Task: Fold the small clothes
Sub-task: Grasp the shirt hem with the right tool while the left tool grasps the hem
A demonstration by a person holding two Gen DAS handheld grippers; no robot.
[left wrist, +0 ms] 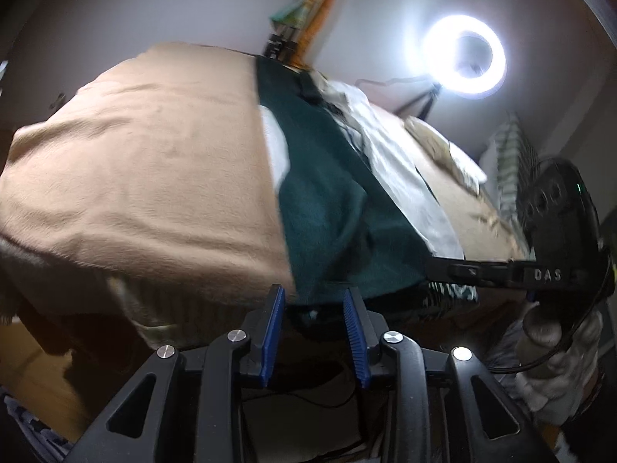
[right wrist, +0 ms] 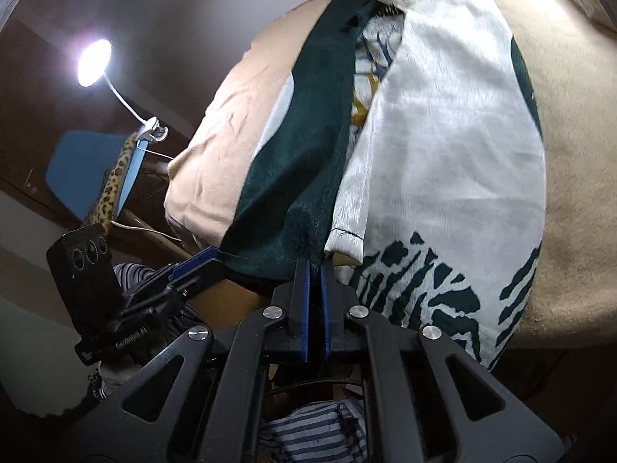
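A dark green and white garment (left wrist: 331,208) lies stretched along a bed covered by a tan blanket (left wrist: 146,162). Its near hem hangs at the bed's front edge. My left gripper (left wrist: 314,293) is open, its blue pads either side of the green hem, not closed on it. In the right wrist view the garment (right wrist: 443,146) shows a green panel on the left and a white printed panel on the right. My right gripper (right wrist: 315,264) is shut on the green hem at the near edge. The right gripper (left wrist: 462,270) also shows from the side in the left wrist view.
A ring light (left wrist: 464,56) stands behind the bed on the right. A clip lamp (right wrist: 94,61) and a blue chair (right wrist: 77,166) with a leopard-print cloth stand left of the bed. Striped fabric (right wrist: 308,432) lies below the right gripper.
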